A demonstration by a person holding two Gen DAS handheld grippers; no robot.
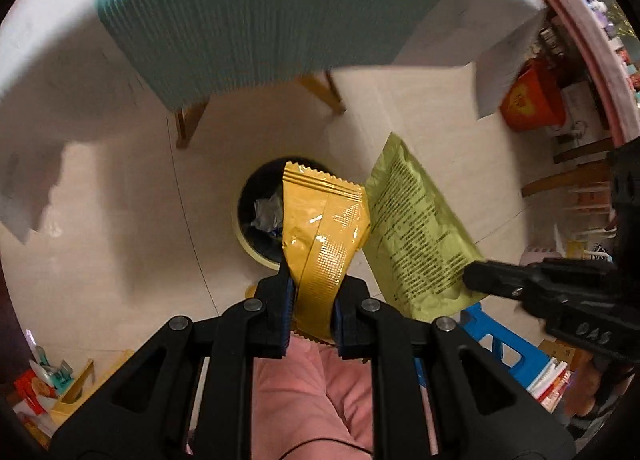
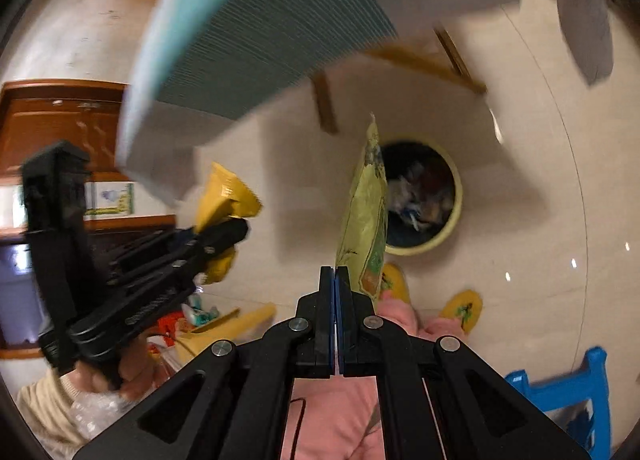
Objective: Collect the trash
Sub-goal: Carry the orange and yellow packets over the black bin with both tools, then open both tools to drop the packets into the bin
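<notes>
Orange wrapper (image 1: 324,236) clamped by left gripper (image 1: 314,296) at frame centre; green packet (image 2: 366,216) pinched by right gripper (image 2: 335,280); bin (image 2: 448,196) centre-right

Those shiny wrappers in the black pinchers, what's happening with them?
A person is collecting trash with two hand-held grippers. The left gripper is clamped on an orange-yellow snack wrapper, and the right gripper is shut on a pale green printed packet. Both are held in the air above a round bin on the tiled floor, which already has rubbish inside. Neither has been dropped yet.
</notes>
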